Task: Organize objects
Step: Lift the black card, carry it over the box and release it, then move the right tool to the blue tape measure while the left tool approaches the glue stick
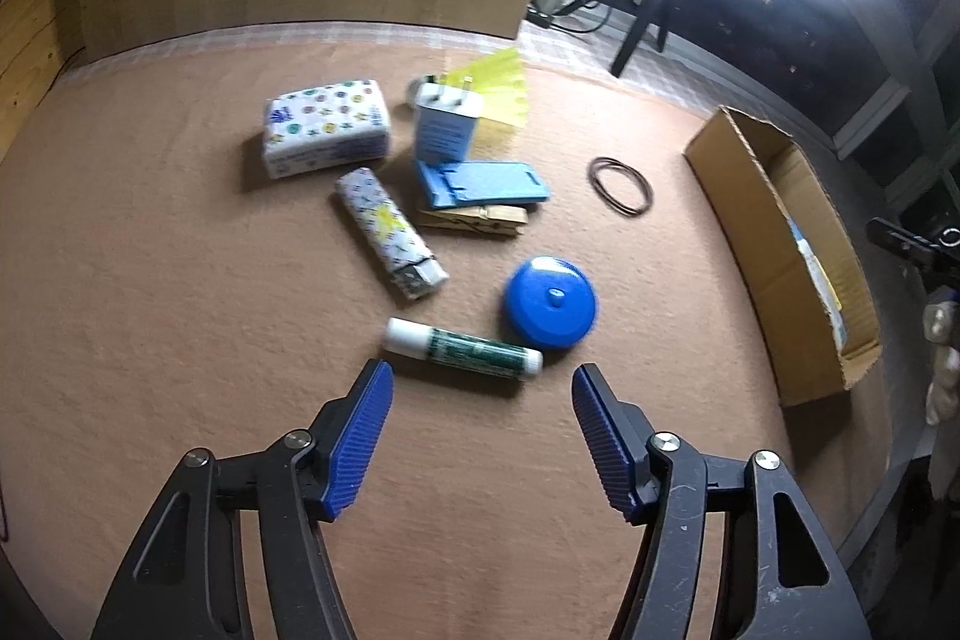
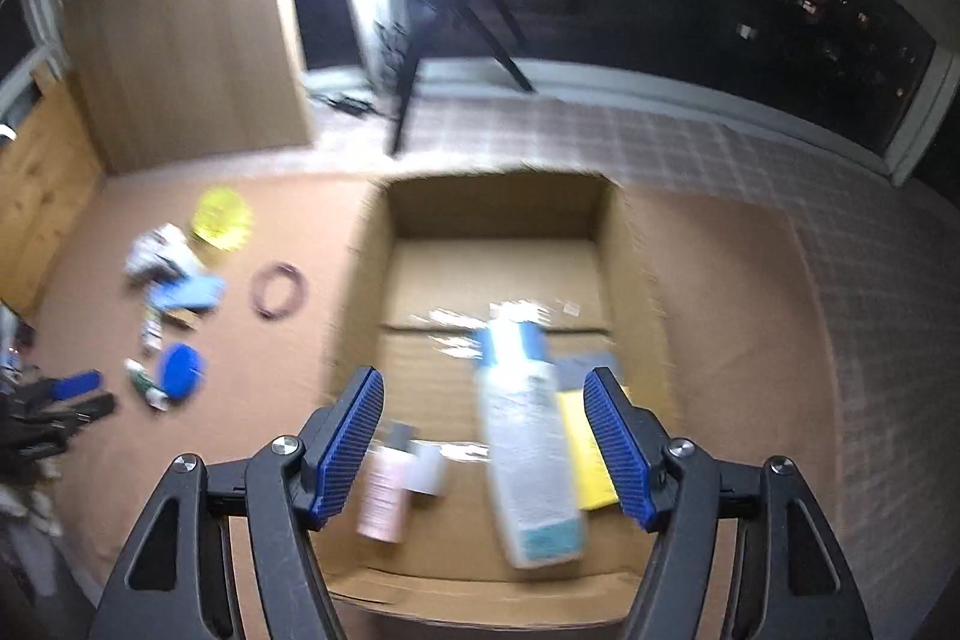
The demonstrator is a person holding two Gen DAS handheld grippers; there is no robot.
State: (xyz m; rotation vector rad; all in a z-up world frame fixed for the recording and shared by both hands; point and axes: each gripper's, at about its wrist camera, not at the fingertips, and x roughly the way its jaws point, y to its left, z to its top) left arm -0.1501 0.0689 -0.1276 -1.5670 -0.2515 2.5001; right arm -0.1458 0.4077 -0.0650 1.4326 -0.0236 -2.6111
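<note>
While the left claw (image 1: 482,381) hangs tilted downward with jaws wide and empty, the glue stick (image 1: 462,355) lies just beyond its fingertips on the surface (image 1: 180,310), long axis crosswise to the gap. Farther right stands the cardboard box (image 1: 780,256), over which the right claw (image 2: 483,388) gapes, gripping nothing.

A green glue stick (image 1: 463,355) with a white cap lies flat just beyond the left gripper's (image 1: 482,381) fingertips, a blue round lid (image 1: 549,303) touching it behind. Below the right gripper (image 2: 483,383), an open cardboard box (image 2: 645,292) holds a white packet (image 2: 531,454) and pink tube (image 2: 384,496).
</note>
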